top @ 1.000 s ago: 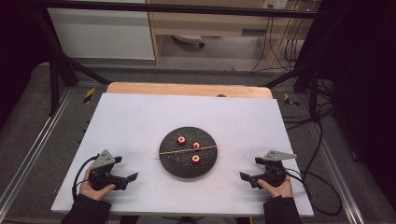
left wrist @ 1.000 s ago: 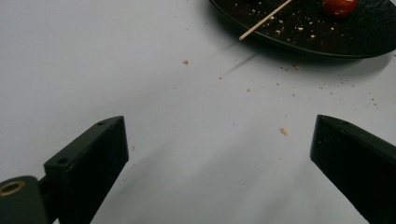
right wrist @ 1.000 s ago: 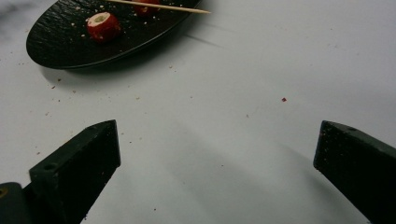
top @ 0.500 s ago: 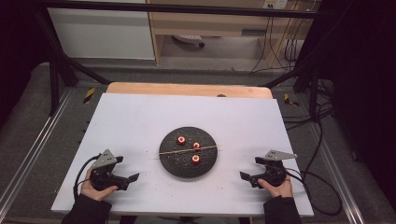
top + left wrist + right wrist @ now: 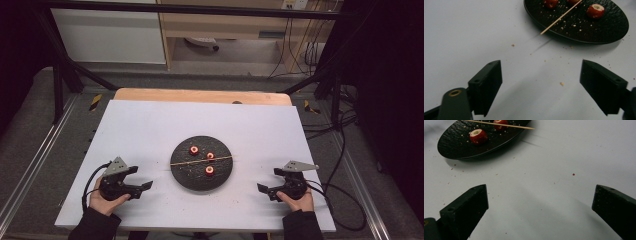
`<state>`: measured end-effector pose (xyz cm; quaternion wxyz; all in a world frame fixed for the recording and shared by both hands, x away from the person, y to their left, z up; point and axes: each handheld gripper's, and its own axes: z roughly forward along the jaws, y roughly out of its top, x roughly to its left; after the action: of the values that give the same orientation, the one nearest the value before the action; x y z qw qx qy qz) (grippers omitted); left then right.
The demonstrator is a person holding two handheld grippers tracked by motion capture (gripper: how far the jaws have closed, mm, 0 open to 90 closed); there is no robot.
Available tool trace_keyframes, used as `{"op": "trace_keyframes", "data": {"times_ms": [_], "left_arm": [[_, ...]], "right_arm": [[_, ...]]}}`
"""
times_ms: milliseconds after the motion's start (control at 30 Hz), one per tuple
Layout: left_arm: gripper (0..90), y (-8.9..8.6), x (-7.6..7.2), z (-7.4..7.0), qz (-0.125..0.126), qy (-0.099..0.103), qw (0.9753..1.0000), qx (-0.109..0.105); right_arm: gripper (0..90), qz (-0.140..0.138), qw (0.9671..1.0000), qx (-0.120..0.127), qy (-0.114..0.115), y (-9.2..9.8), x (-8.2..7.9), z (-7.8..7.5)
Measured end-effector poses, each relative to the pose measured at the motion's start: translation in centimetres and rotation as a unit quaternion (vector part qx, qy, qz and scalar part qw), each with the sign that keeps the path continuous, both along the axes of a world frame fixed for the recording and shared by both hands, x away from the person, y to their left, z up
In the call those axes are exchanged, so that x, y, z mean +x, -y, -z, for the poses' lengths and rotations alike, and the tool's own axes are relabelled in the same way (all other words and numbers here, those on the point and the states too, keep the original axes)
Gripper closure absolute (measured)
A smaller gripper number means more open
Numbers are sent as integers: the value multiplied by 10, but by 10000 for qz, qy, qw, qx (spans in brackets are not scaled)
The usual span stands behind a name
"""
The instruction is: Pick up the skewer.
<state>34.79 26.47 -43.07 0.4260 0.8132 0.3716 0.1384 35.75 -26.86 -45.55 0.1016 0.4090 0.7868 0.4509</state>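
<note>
two grippers: the left gripper (image 5: 145,186) and the right gripper (image 5: 262,188) rest low on the white table (image 5: 150,130), one at each side of the black plate (image 5: 187,177), both well apart from it.
left gripper state: jaws spread wide in the left gripper view, nothing between them but bare table and crumbs.
right gripper state: jaws equally wide in the right gripper view, holding nothing.
plate position: middle of the table, between the two grippers, slightly nearer the person's edge.
skewer position: a thin wooden skewer (image 5: 200,161) lies across the plate, both tips overhanging the rim; the near tip (image 5: 541,33) hangs off the rim, just above the table.
risk, skewer: it is thin and round, so wide jaws closing on it could roll it or flick it off the plate; pressing on an overhanging tip would likely tip the other end up.
risk, fruit pieces: small, round and probably soft; a hard squeeze may crush one, a glancing touch may send it rolling off the plate.
risk, plate: it looks shallow and unfixed; a push from one side may slide it on the smooth table.
risk, threading: pushing the skewer through a piece with the other gripper off-line could split it or let it slip.
count, red cored fruit pieces: three (image 5: 194,149), (image 5: 210,155), (image 5: 209,170).
count, skewers: one.
count, plates: one.
count, crumbs: many, scattered on plate and table (image 5: 561,84).
</note>
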Motion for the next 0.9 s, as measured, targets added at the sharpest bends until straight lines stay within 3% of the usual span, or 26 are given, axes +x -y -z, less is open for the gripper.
{"op": "trace_keyframes", "data": {"times_ms": [133,433,900], "left_arm": [[268,4,1,-4,9,31,10000,28],[539,17,10,-16,-154,30,9998,109],[769,55,31,-28,-77,45,10000,44]], "right_arm": [[11,-10,10000,-9,-35,-1,0,1],[11,-7,10000,-12,-22,0,0,0],[12,5,10000,-18,-64,-1,0,1]]}}
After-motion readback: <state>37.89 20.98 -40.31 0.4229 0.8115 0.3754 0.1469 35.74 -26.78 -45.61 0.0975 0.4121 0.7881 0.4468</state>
